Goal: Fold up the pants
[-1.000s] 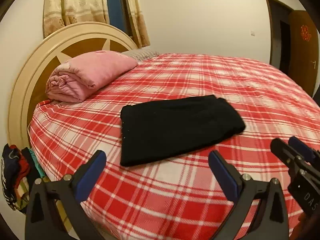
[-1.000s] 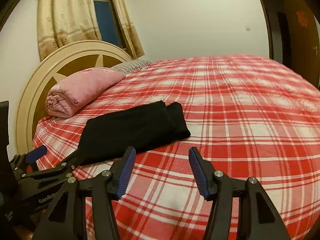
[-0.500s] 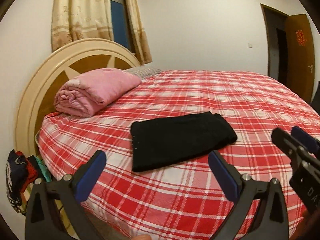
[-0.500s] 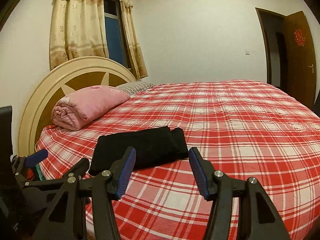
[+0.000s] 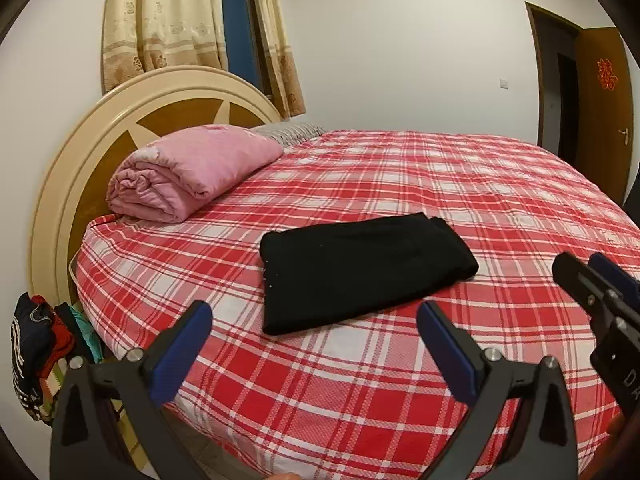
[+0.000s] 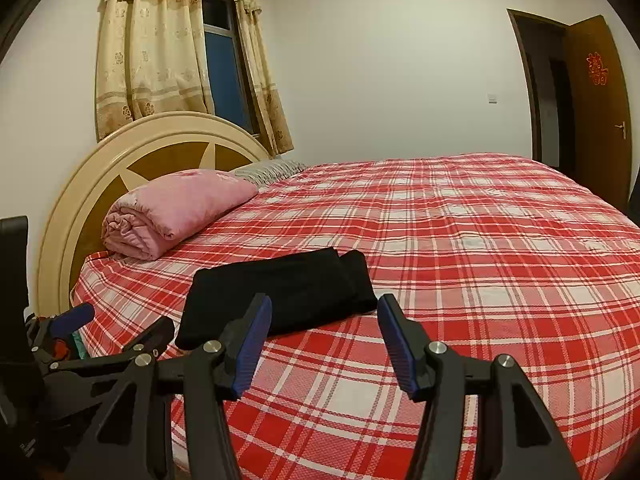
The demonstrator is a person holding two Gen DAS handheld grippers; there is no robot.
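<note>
The pants [image 5: 360, 268] are plain black. The bed [image 5: 500, 184] wears a red and white plaid sheet. The rolled quilt [image 5: 192, 172] is pink, and the pillow [image 5: 292, 134] behind it is grey-and-white striped. The headboard [image 5: 80, 152] is cream with brown wood panels in a star shape. The curtains [image 5: 160, 16] are beige with a flower print. The door [image 5: 604, 104] is brown with a red ornament [image 5: 607, 74]. Each claw, left [image 5: 314, 326] and right [image 6: 324, 314], is black with blue pads.

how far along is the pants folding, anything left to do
Done: the black pants lie as a compact folded rectangle on the plaid bed, near the pink quilt. In hand: nothing; the left tool and right tool are open and off the fabric. Left: little, perhaps squaring the far end's offset layer.
</note>
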